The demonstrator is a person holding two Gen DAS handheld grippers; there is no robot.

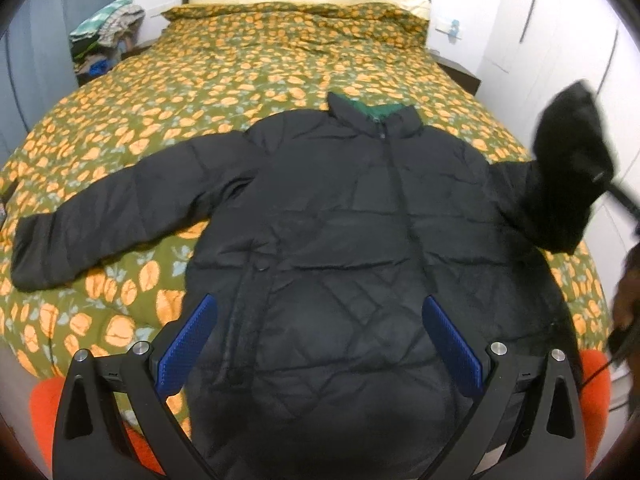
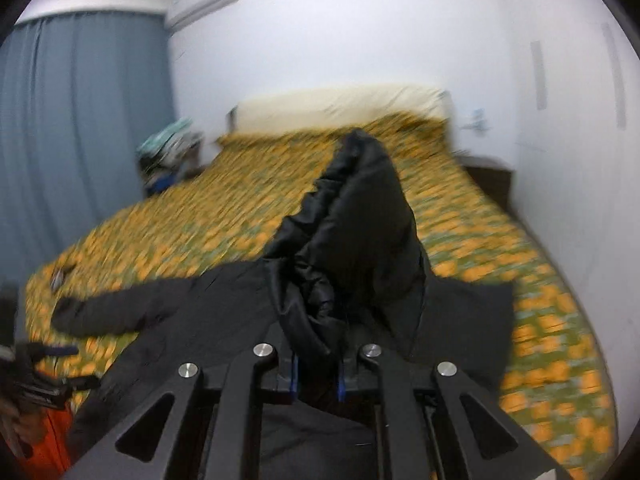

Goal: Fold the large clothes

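right gripper [image 2: 316, 376] pinching jacket sleeve [image 2: 360, 216], raised above jacket [image 1: 320, 220] | left gripper [image 1: 316, 344] spread over hem, empty | step: sleeve fold-in | next: lay sleeve across chest

I see a black quilted jacket [image 1: 340, 208] with green collar lining, an olive bedspread [image 1: 248, 64] printed with orange fruit, blue pads [image 1: 188, 344] on my tongs, a grey-blue curtain [image 2: 80, 140].

Black-framed left tool [image 1: 316, 344], blue ribbed pads [image 1: 186, 346], silver screws [image 1: 141, 347]
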